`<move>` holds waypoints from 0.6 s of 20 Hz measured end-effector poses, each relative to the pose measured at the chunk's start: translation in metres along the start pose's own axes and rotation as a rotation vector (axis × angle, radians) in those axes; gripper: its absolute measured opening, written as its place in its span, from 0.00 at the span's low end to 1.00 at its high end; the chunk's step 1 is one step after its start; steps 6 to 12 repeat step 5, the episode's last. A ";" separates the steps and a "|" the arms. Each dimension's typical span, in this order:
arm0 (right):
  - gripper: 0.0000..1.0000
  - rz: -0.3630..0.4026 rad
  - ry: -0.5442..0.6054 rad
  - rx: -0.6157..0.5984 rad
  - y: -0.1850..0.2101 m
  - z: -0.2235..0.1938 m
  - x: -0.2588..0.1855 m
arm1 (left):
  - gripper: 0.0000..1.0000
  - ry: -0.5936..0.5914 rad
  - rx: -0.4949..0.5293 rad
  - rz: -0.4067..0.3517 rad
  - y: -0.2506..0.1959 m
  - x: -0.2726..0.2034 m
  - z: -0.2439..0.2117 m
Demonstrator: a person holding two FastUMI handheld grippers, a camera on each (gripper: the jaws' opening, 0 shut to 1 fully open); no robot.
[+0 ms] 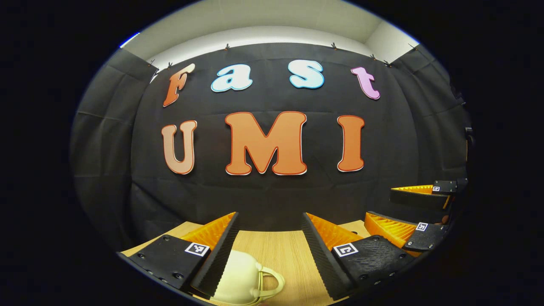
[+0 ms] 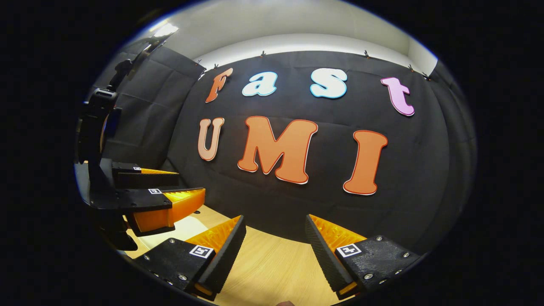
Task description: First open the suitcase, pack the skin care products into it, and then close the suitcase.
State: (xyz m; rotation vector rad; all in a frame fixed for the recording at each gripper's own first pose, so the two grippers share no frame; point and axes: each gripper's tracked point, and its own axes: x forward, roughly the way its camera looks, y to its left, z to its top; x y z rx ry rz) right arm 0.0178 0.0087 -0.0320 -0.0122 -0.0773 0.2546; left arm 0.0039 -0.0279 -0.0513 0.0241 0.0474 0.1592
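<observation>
Left claw [image 1: 270,238]: raised level above the counter [image 1: 272,255], fingers spread wide with nothing between them. The pose reads as a start or standby stance, facing the booth wall.
Right claw [image 2: 275,242]: likewise raised and level, fingers wide apart and holding nothing. It sits just beside the left claw, seen at the right edge of the left gripper view.
Cream item [image 1: 244,278]: pale rounded body with a loop handle, resting on the counter below the left claw's left finger. Probably the suitcase seen from above, or else one of the skin care products; cannot tell which.
Container state: cannot tell whether it is open or closed; contents hidden.
Task stage (judgement): opening not yet begun, since neither claw touches anything.
Counter: light wood grain.
</observation>
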 end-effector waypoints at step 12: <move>0.90 -0.001 0.005 -0.010 -0.003 -0.003 -0.007 | 0.90 0.014 -0.014 0.001 -0.005 -0.001 -0.005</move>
